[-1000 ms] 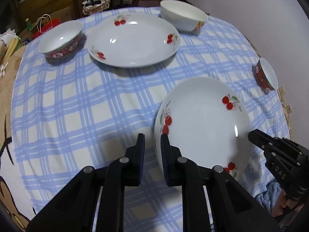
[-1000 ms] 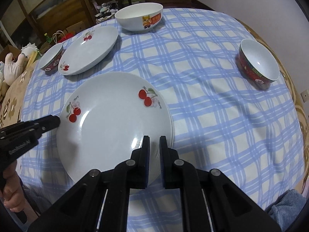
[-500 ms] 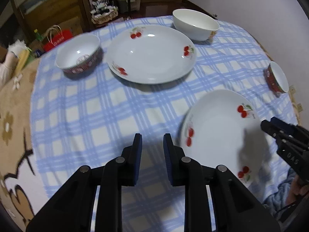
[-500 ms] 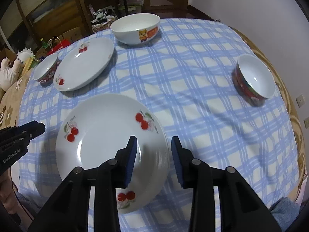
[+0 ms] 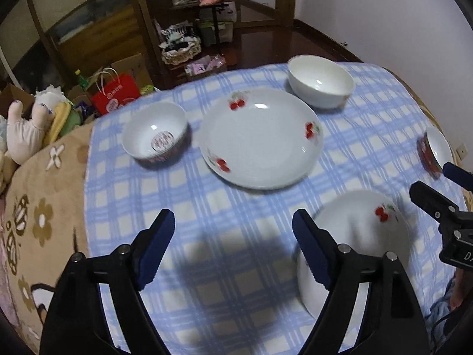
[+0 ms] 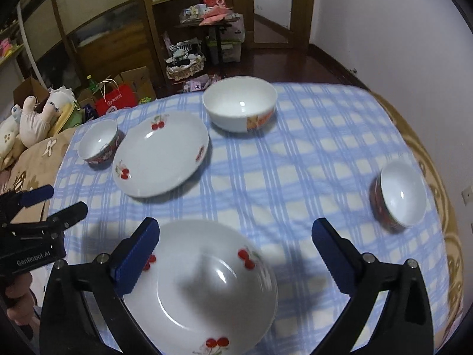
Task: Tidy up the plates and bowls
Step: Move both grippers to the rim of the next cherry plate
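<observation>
Both grippers' fingers are spreading wide with nothing gripped: the left gripper (image 5: 233, 227) hangs over bare checked tablecloth (image 5: 224, 207), the right gripper (image 6: 235, 233) above the near cherry plate (image 6: 204, 284), which lies flat just under and between its fingers. Beyond them sit the far cherry plate (image 6: 161, 153), a small red-rimmed bowl (image 6: 99, 143) to its left, a large white bowl (image 6: 239, 106), and another red bowl (image 6: 400, 196) right of the right fingers. A second ago both pairs stood nearly shut at that plate's rim; now the plate is released.
</observation>
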Motion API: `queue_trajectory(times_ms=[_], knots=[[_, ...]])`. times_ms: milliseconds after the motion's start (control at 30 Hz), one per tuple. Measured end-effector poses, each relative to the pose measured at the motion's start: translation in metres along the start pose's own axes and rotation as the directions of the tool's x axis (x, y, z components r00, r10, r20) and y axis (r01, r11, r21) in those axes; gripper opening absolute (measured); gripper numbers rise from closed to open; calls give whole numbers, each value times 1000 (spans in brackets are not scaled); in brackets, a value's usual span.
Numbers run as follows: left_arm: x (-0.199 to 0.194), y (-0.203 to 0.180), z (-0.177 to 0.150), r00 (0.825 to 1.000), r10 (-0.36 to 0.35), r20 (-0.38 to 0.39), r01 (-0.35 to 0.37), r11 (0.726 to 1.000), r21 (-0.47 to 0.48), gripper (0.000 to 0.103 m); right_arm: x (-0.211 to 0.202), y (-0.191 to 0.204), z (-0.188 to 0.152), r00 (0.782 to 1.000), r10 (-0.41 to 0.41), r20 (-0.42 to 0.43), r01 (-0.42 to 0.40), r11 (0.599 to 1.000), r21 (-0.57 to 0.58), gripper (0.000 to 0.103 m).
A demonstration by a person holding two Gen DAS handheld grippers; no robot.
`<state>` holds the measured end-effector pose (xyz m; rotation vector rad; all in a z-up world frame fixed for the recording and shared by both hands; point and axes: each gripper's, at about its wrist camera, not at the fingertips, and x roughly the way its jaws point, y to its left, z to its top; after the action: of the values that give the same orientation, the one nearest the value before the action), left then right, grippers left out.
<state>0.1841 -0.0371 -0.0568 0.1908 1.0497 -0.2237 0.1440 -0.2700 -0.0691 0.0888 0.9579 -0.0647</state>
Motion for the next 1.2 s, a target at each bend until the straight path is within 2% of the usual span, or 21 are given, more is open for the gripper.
queue_trajectory(times_ms=[100,367,467,567,800,1000,1200], knots=[[-4,12,16,1000,14,23,-14,1000,-20,83,-2,4,15,1000,10,27,-9,1000,-23,103],[7,46,40,998,-31,56,37,993,-108,85,5,18,46,990,20,136,-10,997,-73,103],[11,54,46,994,-41,98,52,992,-111,85,14,24,56,990,27,135,-15,996,-83,103],[21,63,53,994,-32,101,45,990,-132,85,30,28,66,995,-33,95,42,994,-96,103],[36,66,56,992,-45,122,61,989,-134,85,55,21,76,993,53,102,-51,998,-23,103],[45,59,61,988,-75,134,91,988,-122,85,73,21,81,990,57,131,-56,998,-8,102],[56,50,61,990,-54,128,68,992,-109,85,91,18,86,992,79,95,-79,997,3,102]])
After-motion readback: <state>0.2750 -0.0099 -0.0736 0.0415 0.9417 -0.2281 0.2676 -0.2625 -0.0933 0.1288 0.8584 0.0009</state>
